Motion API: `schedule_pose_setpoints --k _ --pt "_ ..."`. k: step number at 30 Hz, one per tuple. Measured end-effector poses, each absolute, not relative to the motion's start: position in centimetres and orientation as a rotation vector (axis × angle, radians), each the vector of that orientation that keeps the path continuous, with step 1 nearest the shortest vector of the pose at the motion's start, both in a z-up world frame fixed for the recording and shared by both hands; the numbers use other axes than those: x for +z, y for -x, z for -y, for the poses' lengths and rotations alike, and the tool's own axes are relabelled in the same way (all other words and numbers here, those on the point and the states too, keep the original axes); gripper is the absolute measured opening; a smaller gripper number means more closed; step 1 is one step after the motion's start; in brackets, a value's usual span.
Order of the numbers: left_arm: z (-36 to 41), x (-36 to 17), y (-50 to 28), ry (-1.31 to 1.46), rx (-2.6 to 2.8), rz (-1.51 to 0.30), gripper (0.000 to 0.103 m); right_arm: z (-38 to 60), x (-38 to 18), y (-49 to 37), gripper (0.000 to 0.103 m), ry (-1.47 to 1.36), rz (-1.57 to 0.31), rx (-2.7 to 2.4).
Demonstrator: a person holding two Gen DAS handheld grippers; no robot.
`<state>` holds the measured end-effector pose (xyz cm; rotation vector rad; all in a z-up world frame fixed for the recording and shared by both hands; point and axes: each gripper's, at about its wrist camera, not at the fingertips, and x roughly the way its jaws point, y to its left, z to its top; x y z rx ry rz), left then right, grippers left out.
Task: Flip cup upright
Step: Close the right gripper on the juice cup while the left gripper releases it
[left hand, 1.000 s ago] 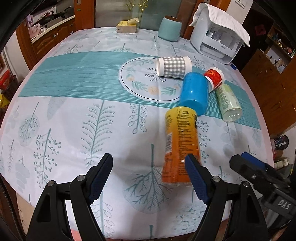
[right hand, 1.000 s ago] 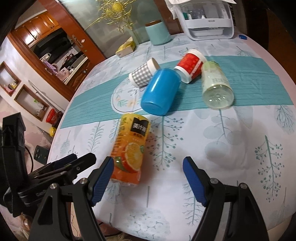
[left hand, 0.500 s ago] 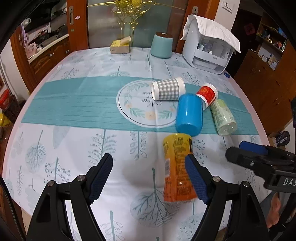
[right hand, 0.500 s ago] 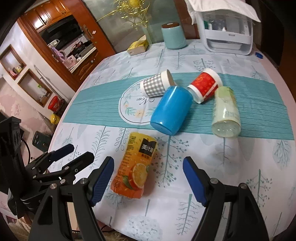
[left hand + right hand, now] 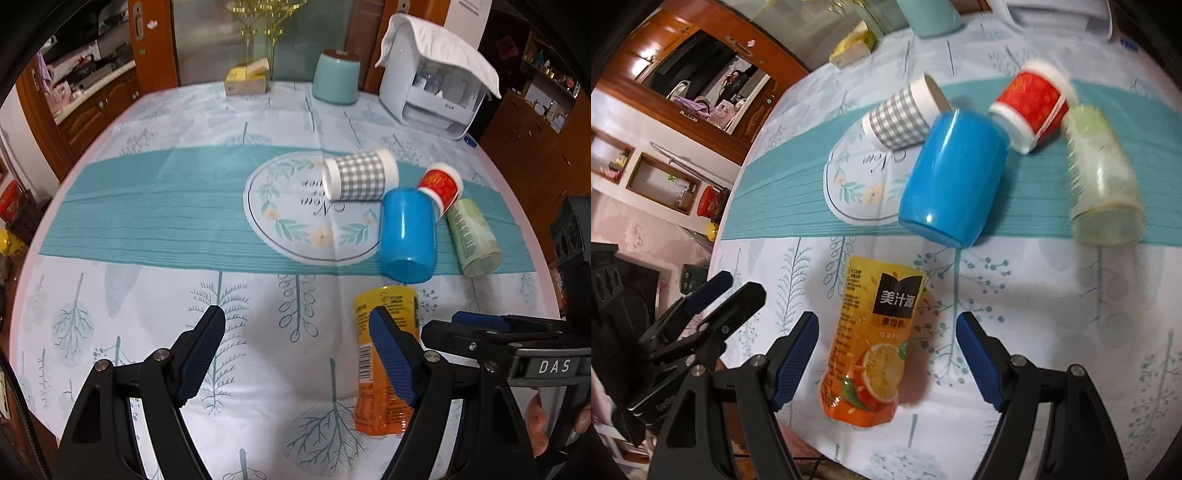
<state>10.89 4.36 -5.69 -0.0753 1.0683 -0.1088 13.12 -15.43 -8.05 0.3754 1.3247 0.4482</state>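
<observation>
Several cups lie on their sides on the round table. An orange juice-label cup lies nearest the front edge. Behind it lie a blue cup, a grey checked cup, a red cup and a pale green cup. My right gripper is open with the orange cup between its fingers, not touching. My left gripper is open and empty, left of the orange cup.
At the table's back stand a teal canister, a yellow tissue box and a white appliance under a cloth. The table edge curves off at the right. Wooden cabinets surround the table.
Both grippers have shifted. The right gripper moved left and forward, so the orange cup now lies between its open fingers. The left gripper drew back and left from the cup.
</observation>
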Motion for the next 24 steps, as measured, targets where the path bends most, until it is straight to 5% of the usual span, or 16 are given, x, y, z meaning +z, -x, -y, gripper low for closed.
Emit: schedule_pose_setpoints --k 15,21,24 --pt "-5.4 -8.8 -11.8 0.063 -0.123 -1.152 0.079 13.4 -12.5 -14.7 0.077 -0.522 -1.504 0.510" --pt "-5.8 -8.9 -12.0 0.066 -0.123 -1.160 0.079 13.1 -12.9 -15.1 0.055 -0.546 -1.530 0.529" --pt "-5.9 -9.0 -12.0 0.068 -0.125 -1.163 0.079 13.1 -13.1 -15.2 0.054 -0.548 -1.534 0.541"
